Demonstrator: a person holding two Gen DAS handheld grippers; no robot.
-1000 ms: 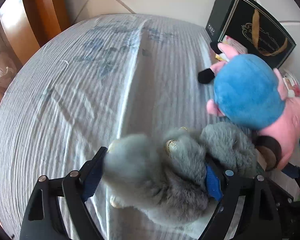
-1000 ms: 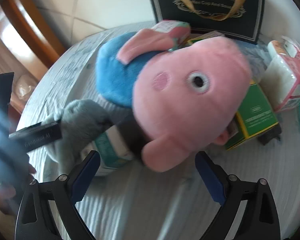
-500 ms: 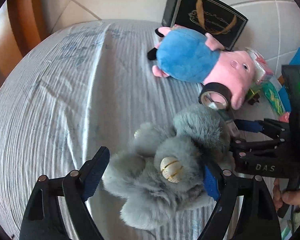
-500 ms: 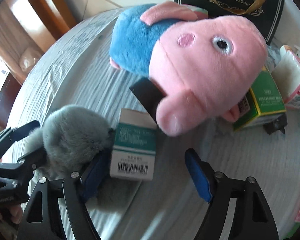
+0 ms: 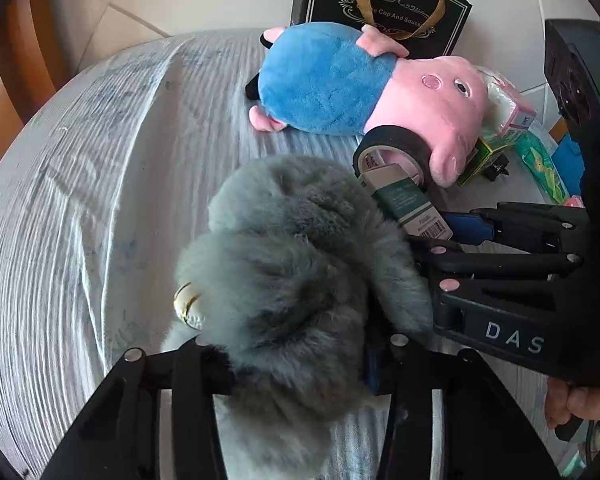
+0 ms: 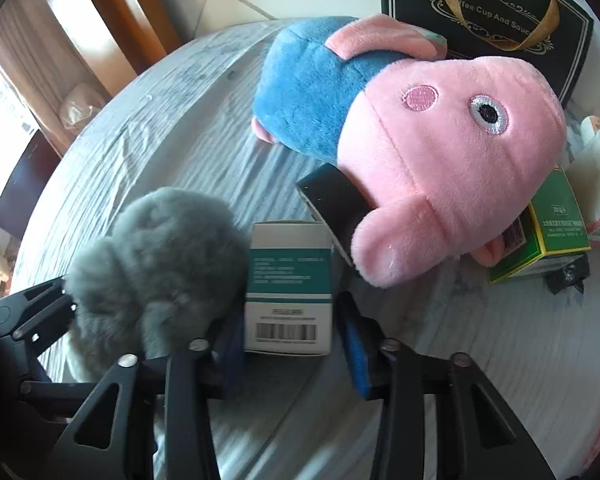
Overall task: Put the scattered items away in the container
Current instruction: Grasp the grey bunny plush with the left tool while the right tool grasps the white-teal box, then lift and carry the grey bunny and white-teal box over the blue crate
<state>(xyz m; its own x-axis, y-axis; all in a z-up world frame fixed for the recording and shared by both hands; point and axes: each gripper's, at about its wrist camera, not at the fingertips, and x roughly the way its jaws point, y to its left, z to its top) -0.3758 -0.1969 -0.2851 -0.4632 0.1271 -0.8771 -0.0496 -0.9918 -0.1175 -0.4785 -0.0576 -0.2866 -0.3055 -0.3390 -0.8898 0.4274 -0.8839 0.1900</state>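
Grey ribbed cloth (image 5: 100, 184) covers the round table. On it the left gripper (image 5: 296, 364) is closing on a fluffy grey plush toy (image 5: 292, 264), pads pressed into the fur. Beside it, the right gripper (image 6: 292, 348) is closing around a white-and-teal box (image 6: 290, 280). Behind the pink pig plush (image 6: 440, 152) stands a black gift bag (image 6: 492, 12); its contents are not visible.

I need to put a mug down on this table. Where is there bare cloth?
Bare cloth runs wide from the grey plush and the pig plush to the table's far rim by the wooden frame. It is crowded around the pig's head: tape roll, teal box, green box, black gift bag.
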